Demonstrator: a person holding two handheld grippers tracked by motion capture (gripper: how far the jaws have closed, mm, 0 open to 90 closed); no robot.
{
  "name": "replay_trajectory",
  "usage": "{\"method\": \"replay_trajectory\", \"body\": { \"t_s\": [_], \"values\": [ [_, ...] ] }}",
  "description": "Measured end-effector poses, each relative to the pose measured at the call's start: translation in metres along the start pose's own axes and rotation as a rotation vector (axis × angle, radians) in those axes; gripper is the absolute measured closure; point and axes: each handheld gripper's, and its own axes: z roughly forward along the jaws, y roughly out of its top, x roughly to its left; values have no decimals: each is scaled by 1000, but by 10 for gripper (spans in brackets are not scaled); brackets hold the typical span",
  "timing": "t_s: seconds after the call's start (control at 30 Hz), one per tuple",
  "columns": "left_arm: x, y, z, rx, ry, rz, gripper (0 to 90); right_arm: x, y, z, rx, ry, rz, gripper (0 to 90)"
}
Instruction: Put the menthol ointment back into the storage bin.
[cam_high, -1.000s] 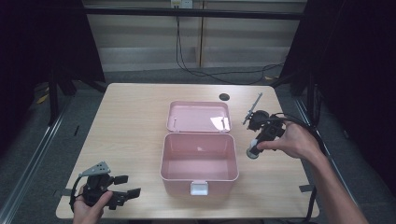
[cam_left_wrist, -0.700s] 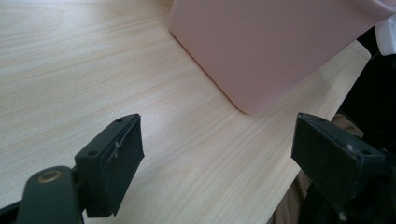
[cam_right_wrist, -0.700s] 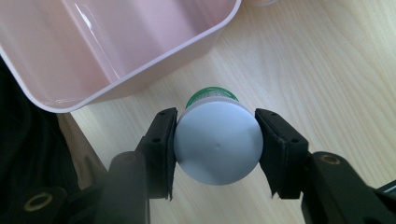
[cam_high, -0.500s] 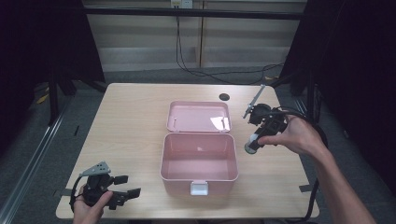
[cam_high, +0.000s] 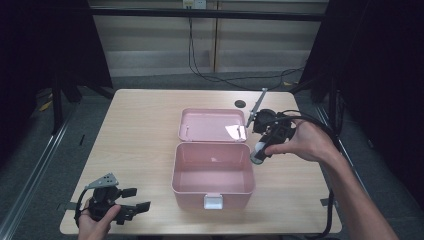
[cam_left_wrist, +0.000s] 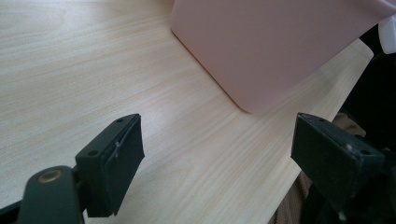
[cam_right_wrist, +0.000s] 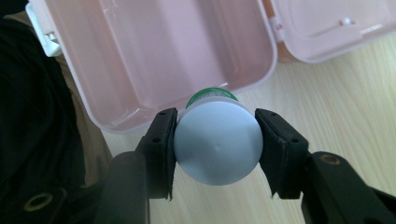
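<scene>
A pink box (cam_high: 213, 171) stands open at the table's middle, its lid (cam_high: 212, 125) laid flat behind it. My right gripper (cam_high: 260, 151) is shut on a white-capped bottle (cam_right_wrist: 217, 136) with a green band, held just above the box's right rim (cam_right_wrist: 196, 100). In the right gripper view the bottle's round cap faces the camera between the two black jaws. My left gripper (cam_high: 134, 198) rests open near the table's front left corner, with nothing between its fingers (cam_left_wrist: 112, 158). The left gripper view looks at the pink box's side wall (cam_left_wrist: 275, 42).
A small dark round spot (cam_high: 240, 104) lies on the table behind the lid. A white latch (cam_high: 213, 201) sits on the box's front. A black cable (cam_high: 325, 200) trails from the right gripper along the table's right edge. Dark frames flank the table.
My right gripper has carried the bottle left and slightly forward, from beside the lid to the box's right rim. The left gripper has stayed put.
</scene>
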Motion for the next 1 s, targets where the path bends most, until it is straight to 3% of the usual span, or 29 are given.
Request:
{"method": "replay_trajectory", "body": {
  "t_s": [0.3,1.0],
  "values": [
    [-1,0,0,-8,-6,2,167,10,24,8,2,-1,-78,514],
    [-1,0,0,-8,-11,0,167,18,58,32,32,24,-135,514]
  ]
}}
